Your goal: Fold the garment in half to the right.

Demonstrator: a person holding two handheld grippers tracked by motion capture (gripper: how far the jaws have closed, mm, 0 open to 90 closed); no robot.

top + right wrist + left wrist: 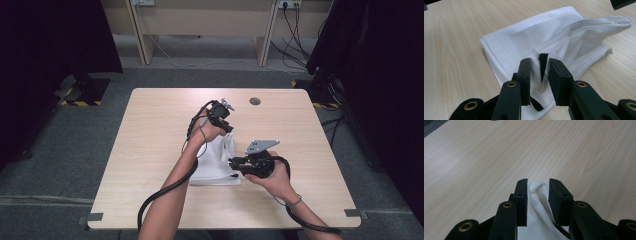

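A: Start at the left gripper (537,185). How do its jaws stand?

B: Drawn in on a bunched fold of the white cloth (537,202). In the left gripper view the fabric fills the gap between the two black jaws and pokes just past their tips, with bare wood beyond it at twelve o'clock.

A: And the right gripper (539,65)?

B: Much the same. In the right gripper view its jaws are pinched on a gathered ridge of the white cloth (529,42), with a small black tab standing up between the tips. A dark strap runs under the left jaw at about six o'clock.

A: Where does the cloth lie overall?

B: In the high view the white cloth (215,170) sits on the table (150,130) a little toward the near edge of its middle, folded in a rough rectangle. The left gripper (226,125) holds a part lifted off the stack at about twelve o'clock from the fold; the right gripper (234,162) grips the edge at roughly three o'clock.

A: So the two grippers are near each other?

B: Near, not touching; the raised fabric stretches between them, and in the right gripper view it rises toward two o'clock.

A: Anything else on the table?

B: A small round grey cap (255,101) near the far edge, at one o'clock from the cloth, well apart from it.
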